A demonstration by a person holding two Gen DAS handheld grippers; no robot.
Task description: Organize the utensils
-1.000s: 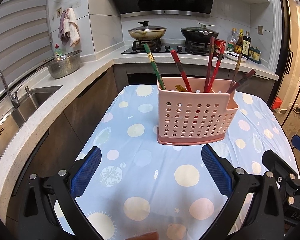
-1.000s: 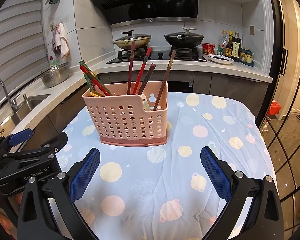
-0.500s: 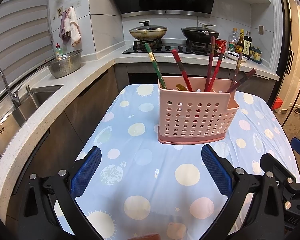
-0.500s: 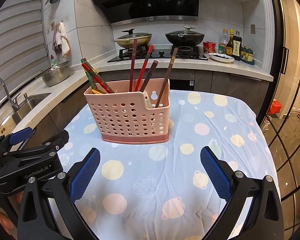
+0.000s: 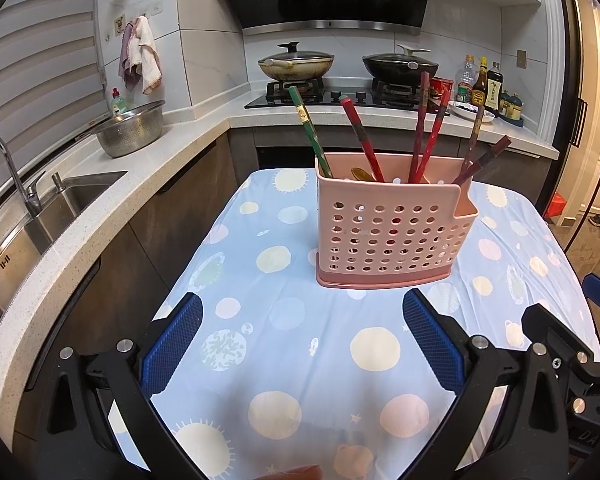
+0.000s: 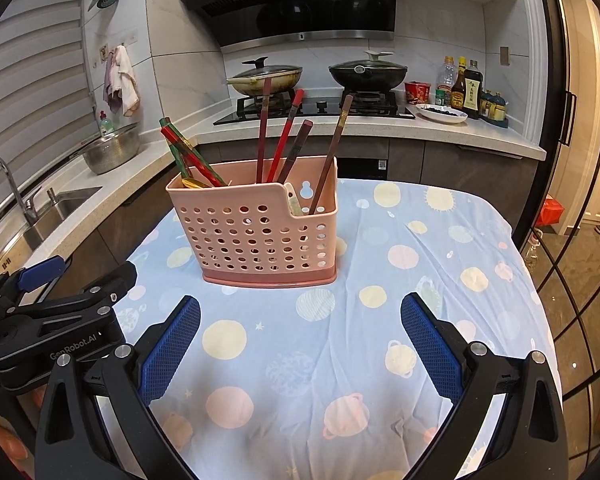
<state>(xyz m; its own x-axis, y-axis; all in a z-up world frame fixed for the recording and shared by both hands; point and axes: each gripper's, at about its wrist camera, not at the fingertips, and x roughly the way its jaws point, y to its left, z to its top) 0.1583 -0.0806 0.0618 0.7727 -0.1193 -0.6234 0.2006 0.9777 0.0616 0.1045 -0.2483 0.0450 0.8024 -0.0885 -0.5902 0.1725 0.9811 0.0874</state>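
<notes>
A pink perforated utensil basket (image 5: 392, 236) stands upright on the table with the blue planet-print cloth (image 5: 284, 344); it also shows in the right wrist view (image 6: 260, 236). Several chopsticks stick up out of it: a green one (image 5: 310, 132), red ones (image 5: 430, 136) and dark brown ones (image 6: 296, 152), with a gold spoon (image 5: 362, 174) inside. My left gripper (image 5: 302, 344) is open and empty, short of the basket. My right gripper (image 6: 300, 344) is open and empty, also short of the basket, to the right of the left gripper (image 6: 56, 320).
A counter with a sink (image 5: 32, 216) and a steel colander (image 5: 130, 134) runs along the left. A stove with two lidded pans (image 5: 296, 66) and sauce bottles (image 5: 484, 88) lies behind the table. A glass door (image 6: 580, 240) is on the right.
Both grippers have drawn back and risen slightly; the basket looks a little farther and lower. Nothing was taken hold of or let go.
</notes>
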